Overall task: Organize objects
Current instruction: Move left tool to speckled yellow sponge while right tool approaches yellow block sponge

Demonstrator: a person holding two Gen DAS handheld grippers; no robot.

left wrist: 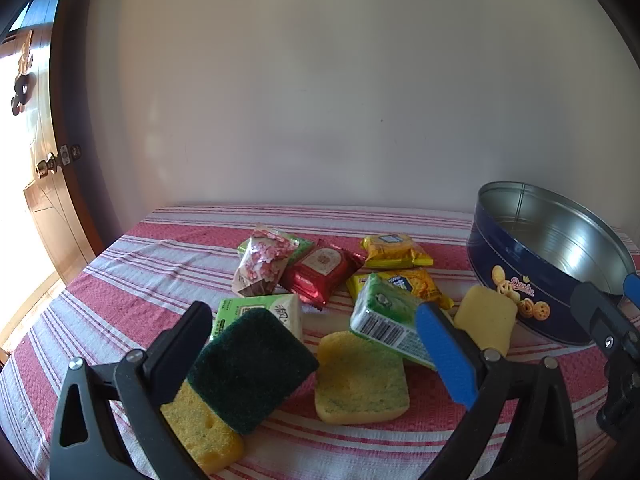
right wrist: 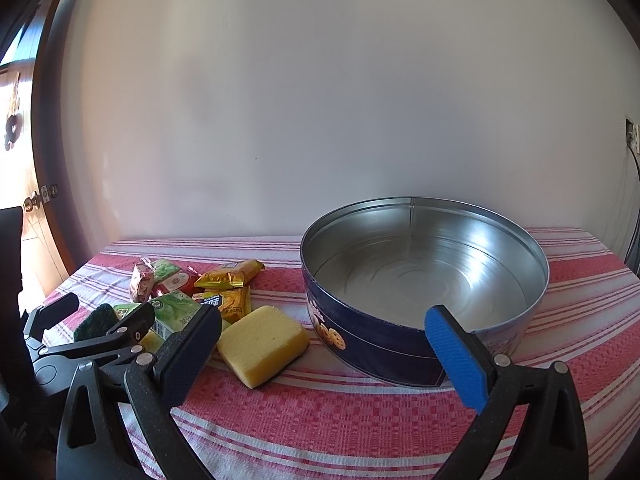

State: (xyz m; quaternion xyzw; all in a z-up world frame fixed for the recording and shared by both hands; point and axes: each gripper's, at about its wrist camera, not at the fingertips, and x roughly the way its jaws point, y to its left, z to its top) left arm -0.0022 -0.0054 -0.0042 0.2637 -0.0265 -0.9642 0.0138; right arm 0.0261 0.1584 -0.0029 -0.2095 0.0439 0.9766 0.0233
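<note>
My left gripper (left wrist: 316, 344) stands wide open and grips nothing. Between its fingers, low and toward the black finger (left wrist: 180, 352), lies the green-topped sponge (left wrist: 252, 368), tilted, with its yellow body resting on the striped tablecloth (left wrist: 120, 304). I cannot tell whether the black finger touches it. Just right of it, also inside the span of the fingers, lies a yellow sponge (left wrist: 360, 380) flat on the cloth. The green carton (left wrist: 384, 320) sits just behind the blue finger pad (left wrist: 446, 356). A second green packet (left wrist: 260, 312) lies behind the green-topped sponge. Farther back are the floral packet (left wrist: 264, 264), the red packet (left wrist: 320, 272) and two yellow snack packs (left wrist: 396, 250).

My right gripper (right wrist: 324, 352) is likewise wide open and holds nothing. The blue cookie tin (right wrist: 380, 340) stands open, directly ahead of it and toward its blue finger. A third yellow sponge (right wrist: 262, 344) lies just left of the tin, near the black finger (right wrist: 188, 356).
</note>
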